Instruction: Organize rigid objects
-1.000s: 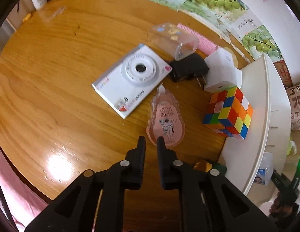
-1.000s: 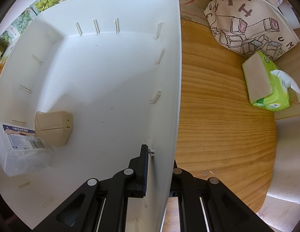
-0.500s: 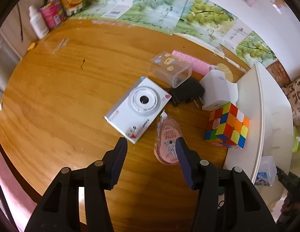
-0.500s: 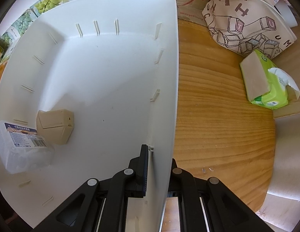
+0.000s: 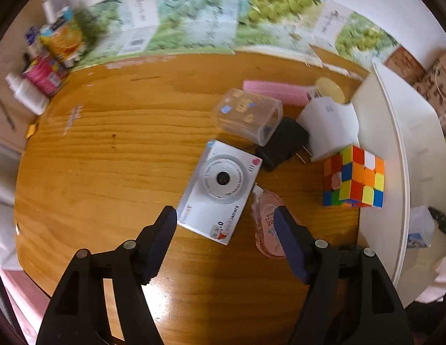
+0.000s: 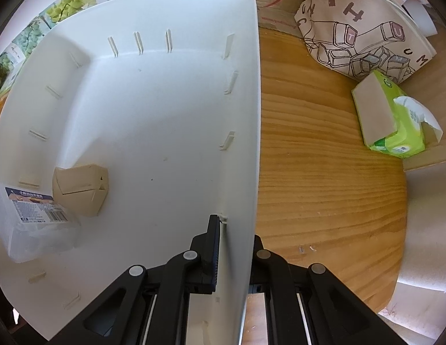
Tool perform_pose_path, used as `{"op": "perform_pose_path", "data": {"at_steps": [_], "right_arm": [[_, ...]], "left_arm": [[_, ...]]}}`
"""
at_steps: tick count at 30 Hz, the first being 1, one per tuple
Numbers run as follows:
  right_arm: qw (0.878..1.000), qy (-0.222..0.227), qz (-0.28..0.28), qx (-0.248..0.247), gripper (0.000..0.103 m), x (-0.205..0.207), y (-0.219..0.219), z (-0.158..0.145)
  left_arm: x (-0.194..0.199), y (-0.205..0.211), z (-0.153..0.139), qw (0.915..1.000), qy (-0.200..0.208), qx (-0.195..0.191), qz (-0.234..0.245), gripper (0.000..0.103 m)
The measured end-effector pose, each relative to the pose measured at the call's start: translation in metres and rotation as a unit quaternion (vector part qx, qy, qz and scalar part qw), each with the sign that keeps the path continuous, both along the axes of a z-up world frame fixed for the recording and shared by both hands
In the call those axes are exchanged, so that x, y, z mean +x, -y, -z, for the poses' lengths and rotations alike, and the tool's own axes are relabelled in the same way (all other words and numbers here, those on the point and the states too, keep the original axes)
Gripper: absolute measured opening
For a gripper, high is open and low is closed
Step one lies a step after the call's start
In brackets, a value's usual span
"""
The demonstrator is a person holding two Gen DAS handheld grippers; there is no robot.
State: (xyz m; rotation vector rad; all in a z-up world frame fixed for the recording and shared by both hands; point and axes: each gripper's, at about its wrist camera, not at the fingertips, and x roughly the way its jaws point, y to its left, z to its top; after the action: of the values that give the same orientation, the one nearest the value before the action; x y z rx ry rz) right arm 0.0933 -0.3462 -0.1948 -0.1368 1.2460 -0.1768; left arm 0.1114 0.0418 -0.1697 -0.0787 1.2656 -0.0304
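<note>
Your left tool (image 5: 226, 224), shut a second ago, is opening over the camera (image 5: 220, 189) on the tabletop (image 5: 108, 172), nothing gripped yet; it looks set for a pick. Your right tool (image 6: 234, 235) stays clamped on the bin (image 6: 249, 115) wall.
</note>
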Motion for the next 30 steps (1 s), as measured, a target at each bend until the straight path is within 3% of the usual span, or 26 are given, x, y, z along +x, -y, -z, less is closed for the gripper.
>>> {"op": "perform_pose_path", "data": {"at_steps": [5, 11, 30], "right_arm": [[1.0, -0.001, 0.009, 0.001, 0.011, 0.002, 0.003, 0.0], [1.0, -0.002, 0.019, 0.004, 0.011, 0.004, 0.005, 0.001], [1.0, -0.014, 0.021, 0.002, 0.012, 0.009, 0.006, 0.008]], "left_arm": [[0.014, 0.002, 0.019, 0.9985, -0.048, 0.024, 0.012, 0.077], [0.023, 0.001, 0.035, 0.9962, -0.077, 0.032, 0.025, 0.077], [0.049, -0.027, 0.043, 0.9953, -0.095, -0.018, -0.004, 0.08]]}}
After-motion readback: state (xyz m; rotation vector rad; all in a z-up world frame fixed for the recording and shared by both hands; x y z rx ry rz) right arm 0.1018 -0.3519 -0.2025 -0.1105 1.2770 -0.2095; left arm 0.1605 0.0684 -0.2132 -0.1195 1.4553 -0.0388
